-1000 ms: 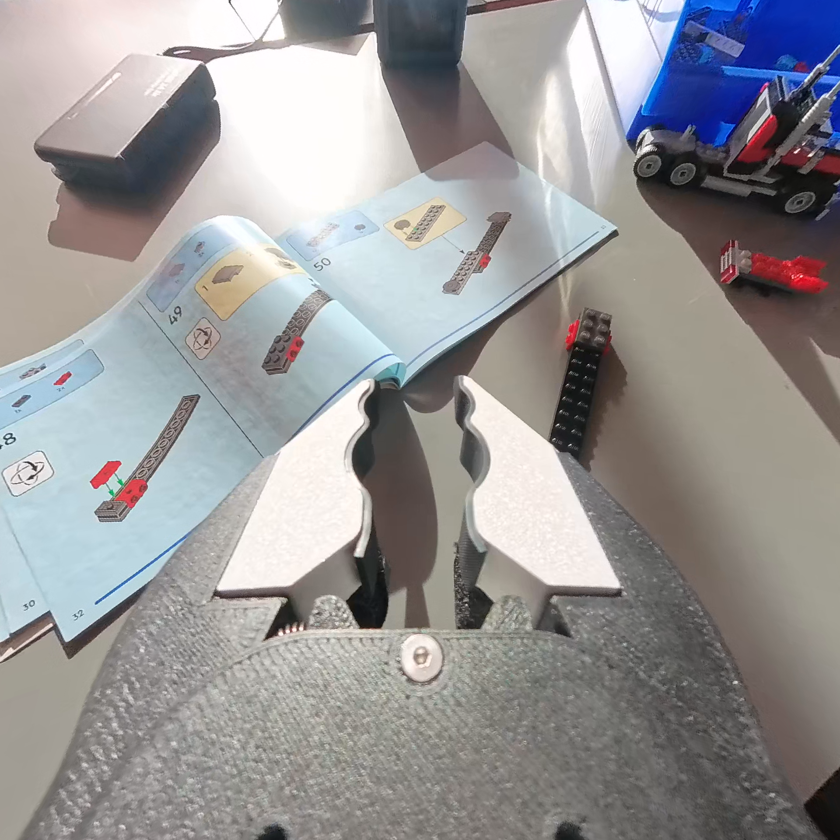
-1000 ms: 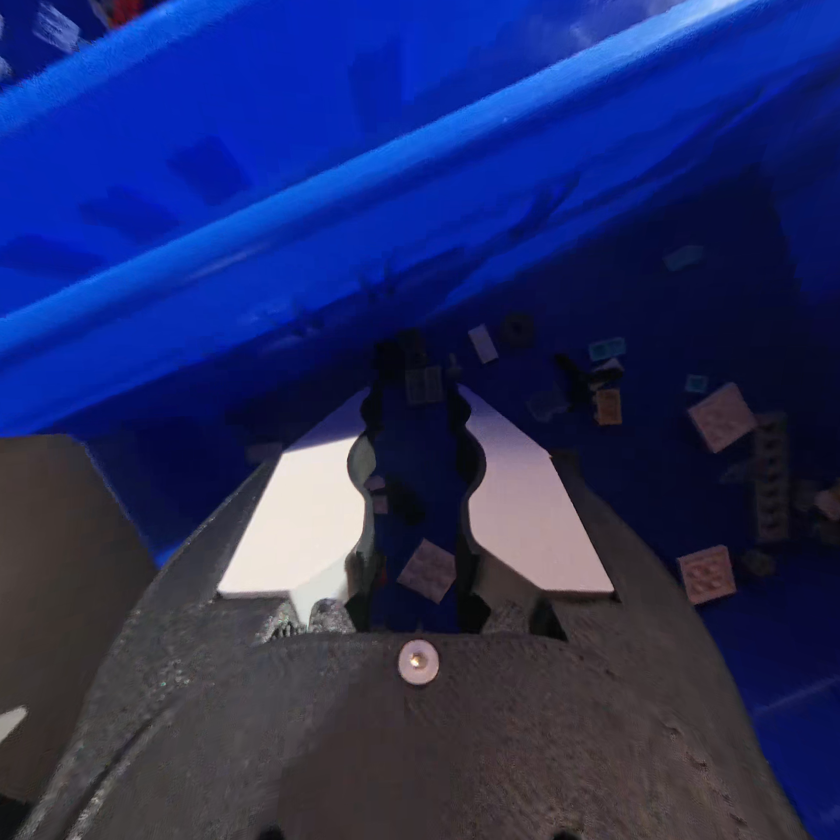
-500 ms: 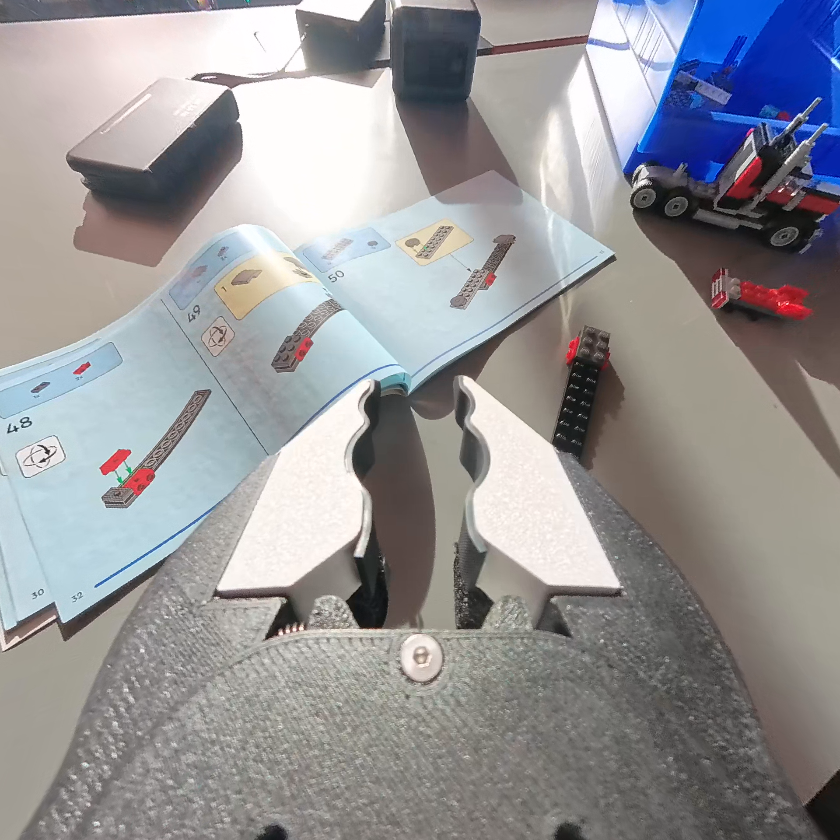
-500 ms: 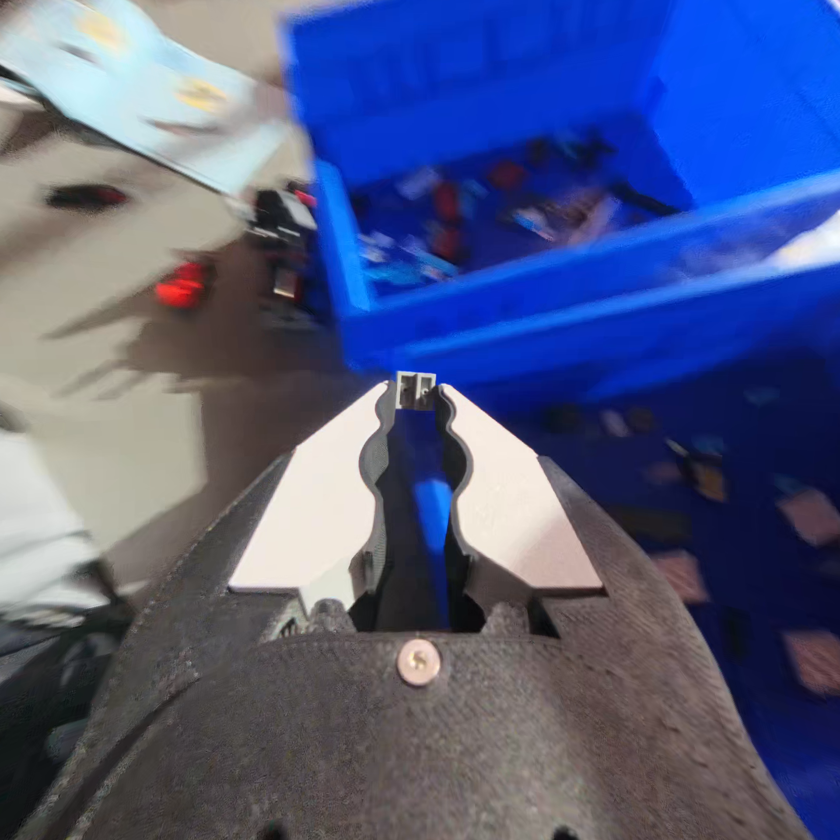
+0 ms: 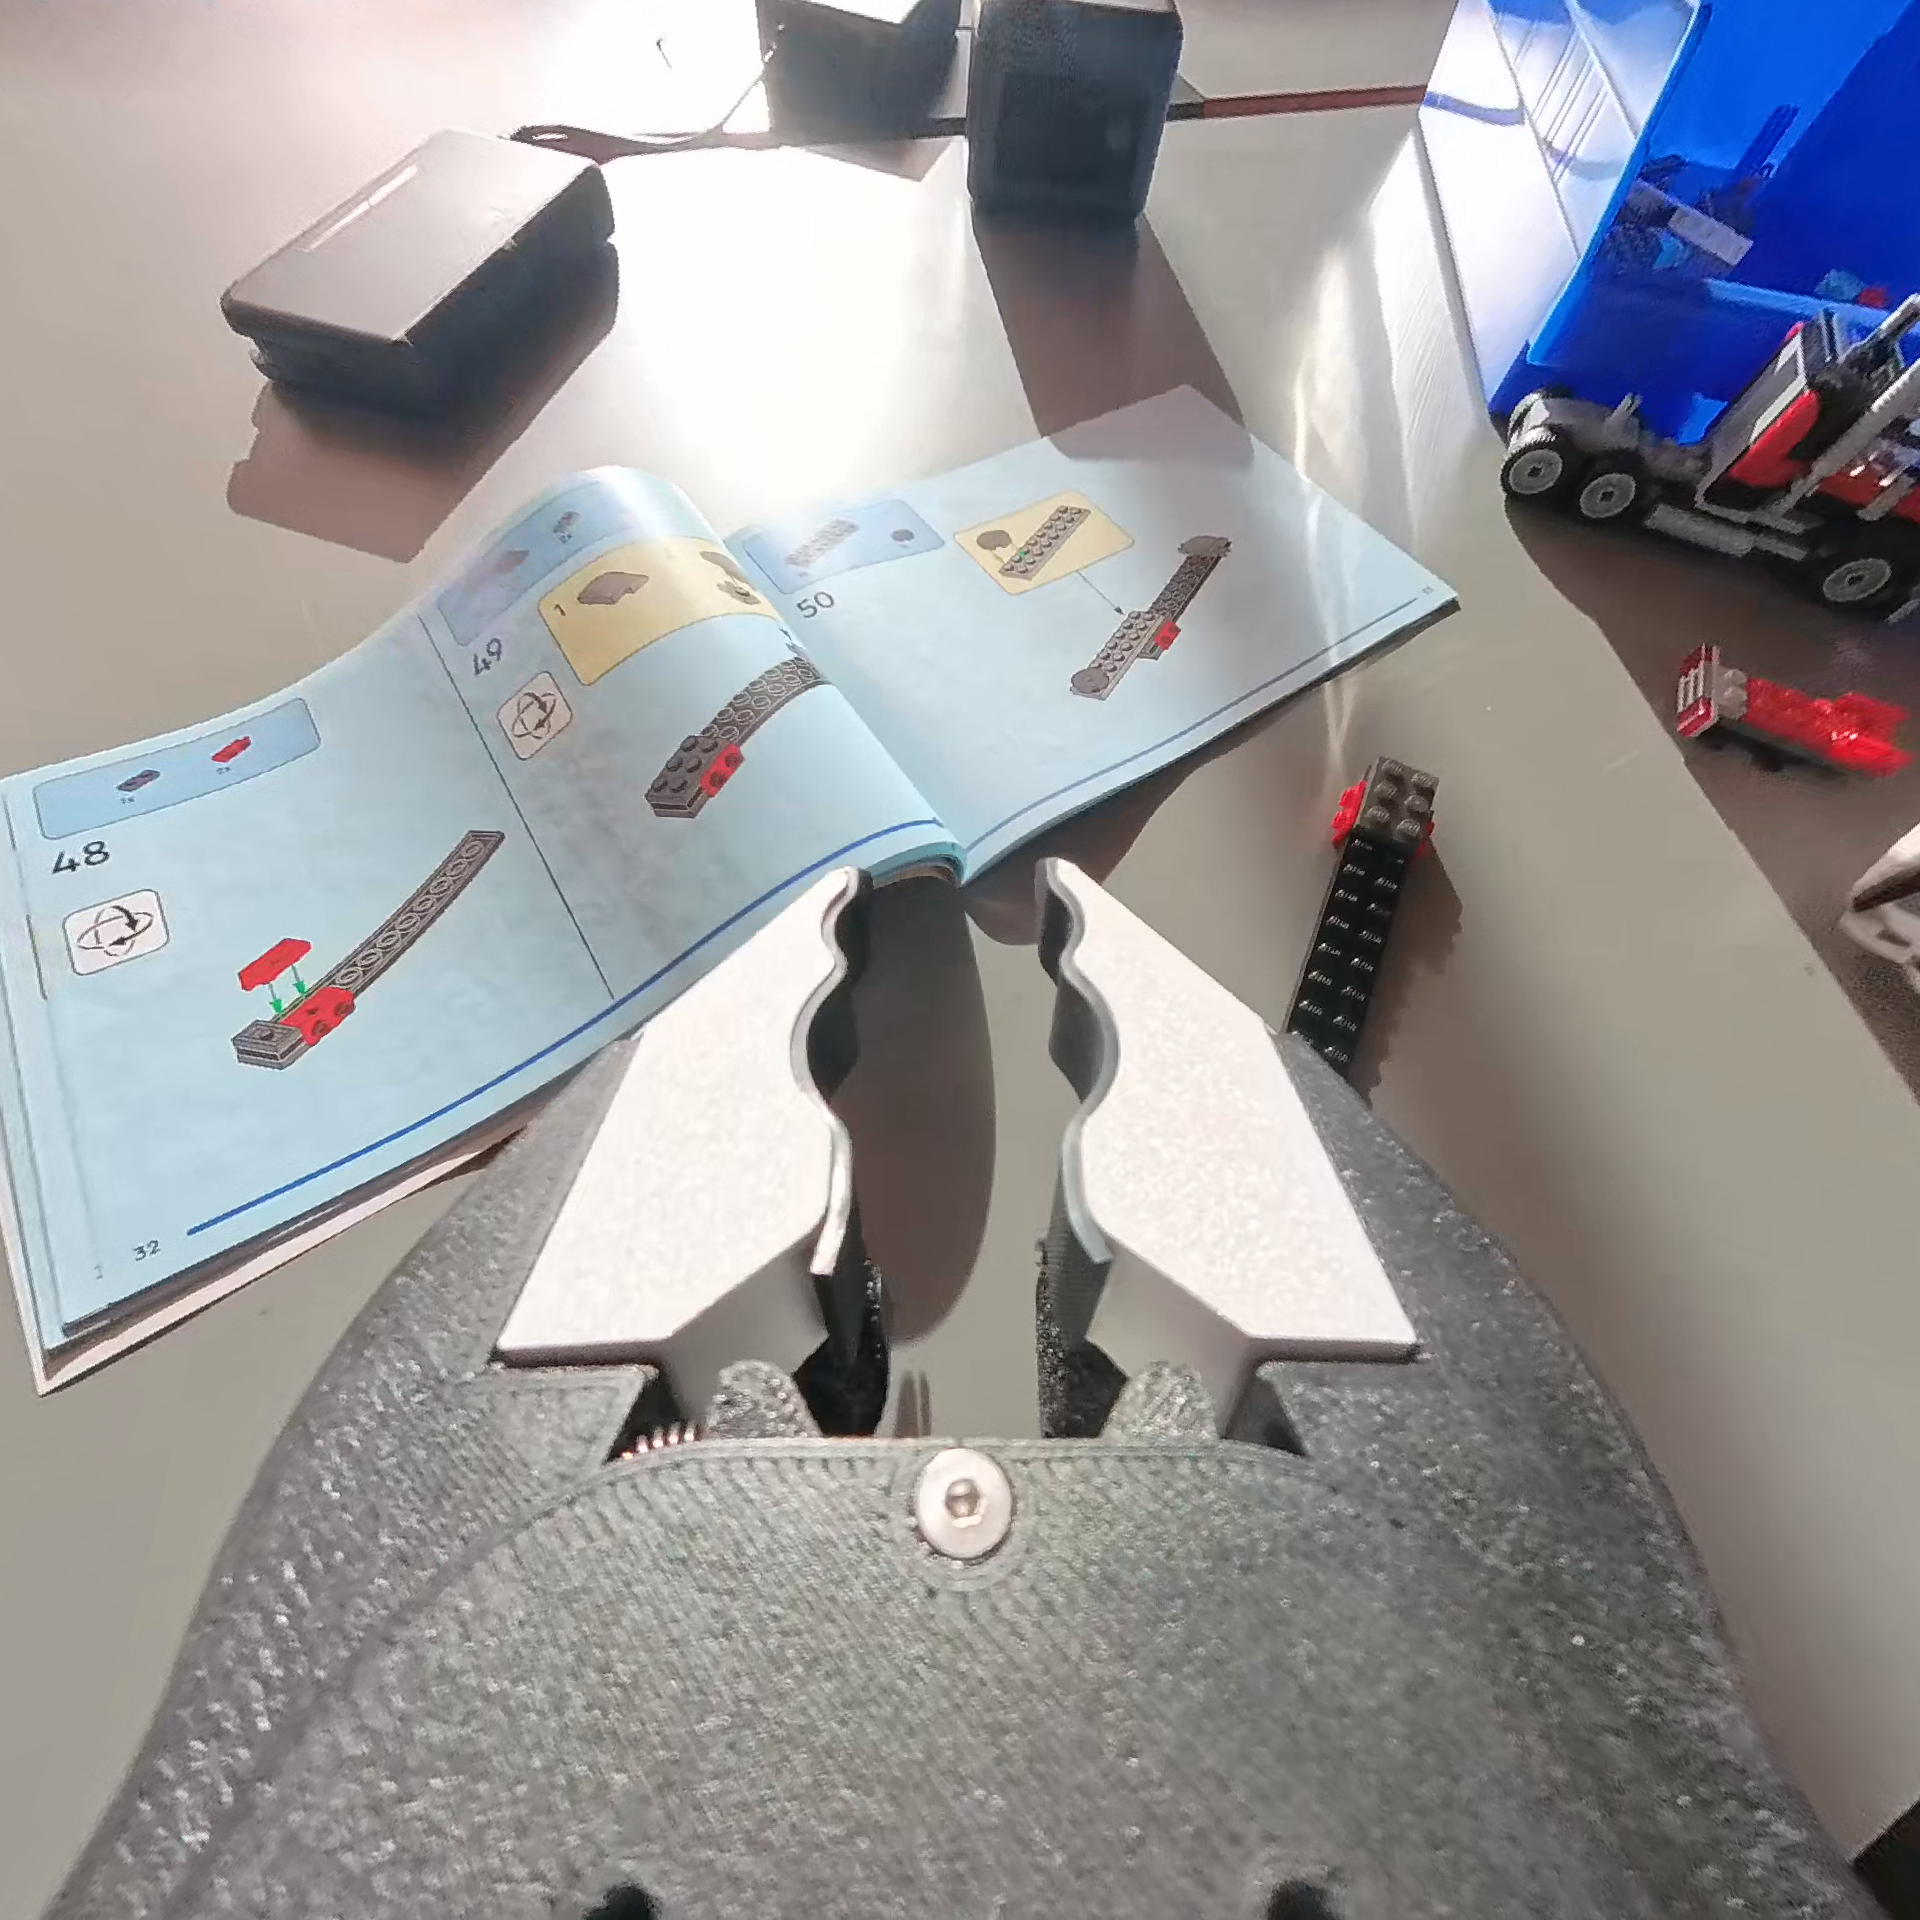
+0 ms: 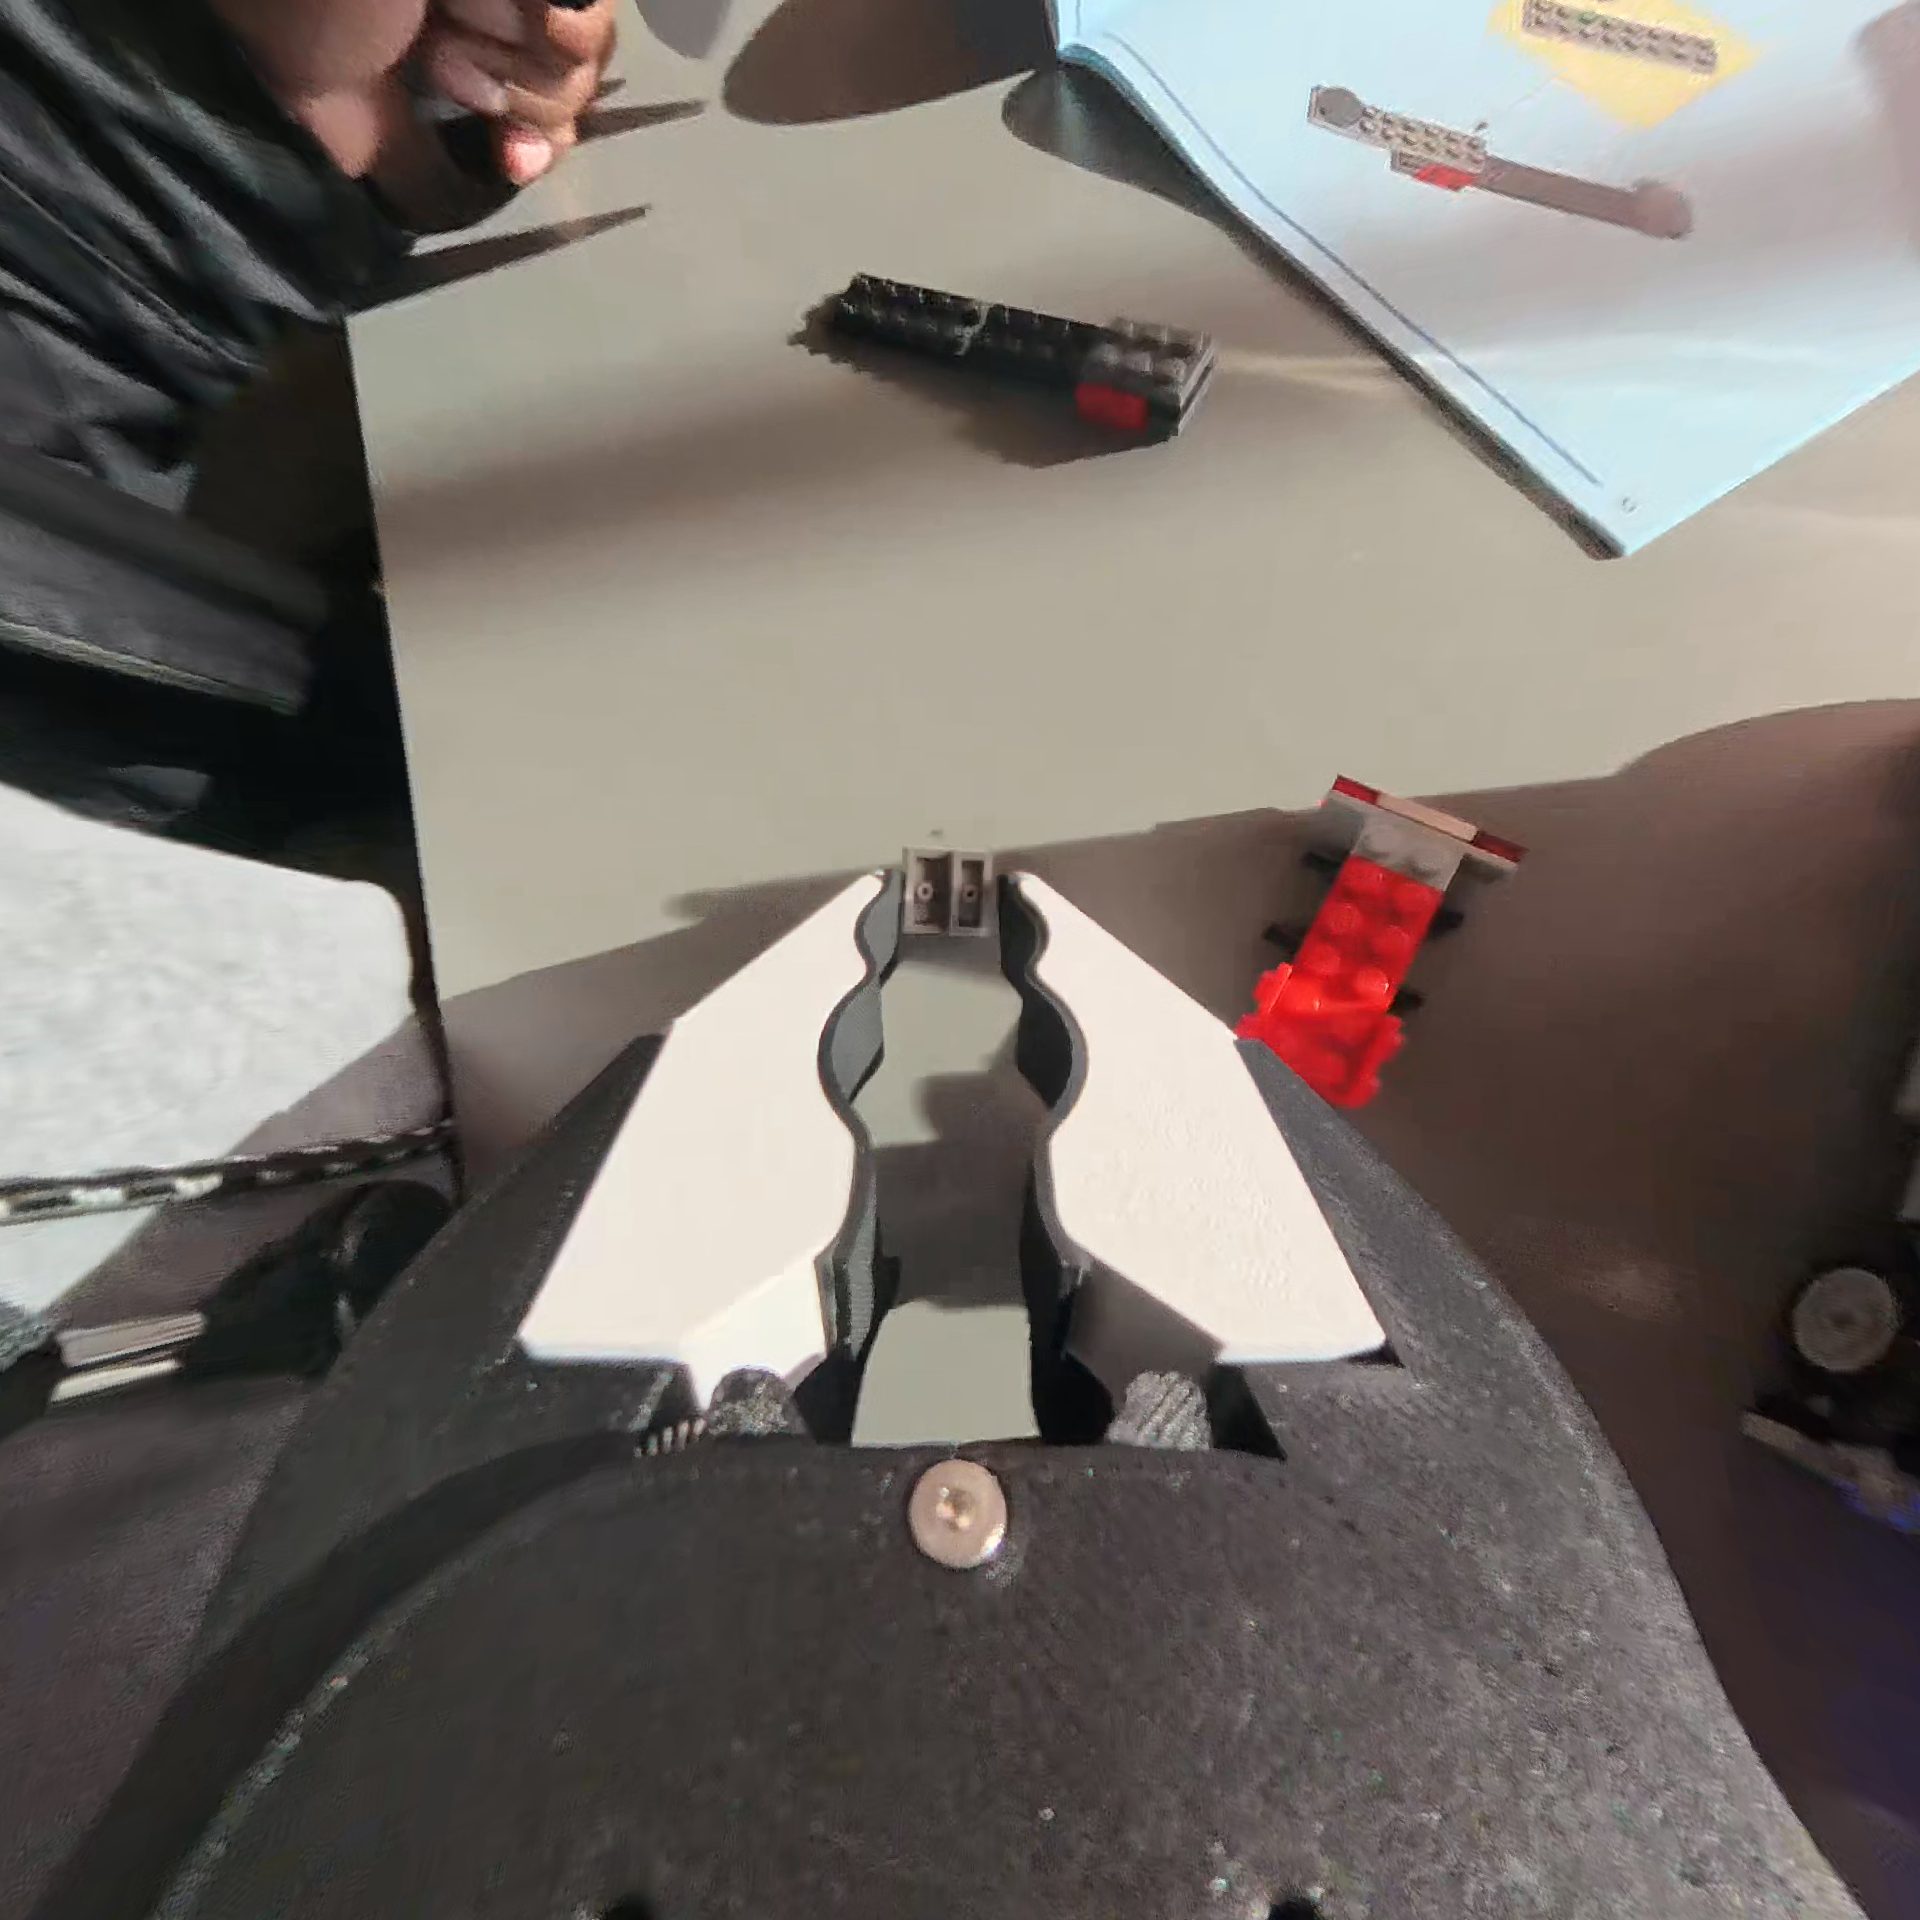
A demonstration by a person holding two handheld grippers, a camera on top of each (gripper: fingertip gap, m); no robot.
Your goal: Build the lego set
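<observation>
My right gripper (image 6: 948, 899) is shut on a small grey plate (image 6: 948, 896), held at the fingertips above the table. A long black plate assembly with a grey block and red piece at one end lies on the table, in the right wrist view (image 6: 1023, 351) and the left wrist view (image 5: 1361, 914). My left gripper (image 5: 951, 904) is open and empty, hovering at the near edge of the open instruction booklet (image 5: 644, 790), left of the black assembly. A small red and grey sub-build (image 6: 1351, 956) lies right of my right gripper; it also shows in the left wrist view (image 5: 1777, 707).
A red and black lego truck (image 5: 1745, 488) stands beside a blue parts bin (image 5: 1714, 208) at the back right. A black box (image 5: 416, 270) and a dark cube (image 5: 1070, 104) sit at the back. A person's hand (image 6: 478, 94) and dark sleeve are at the table's edge. The dark cube (image 5: 1070, 104) is about equally far from each gripper, around 35 cm.
My right gripper left the blue bin holding the small grey plate and swung over the table toward the black assembly. My left gripper pulled back a little, still open.
</observation>
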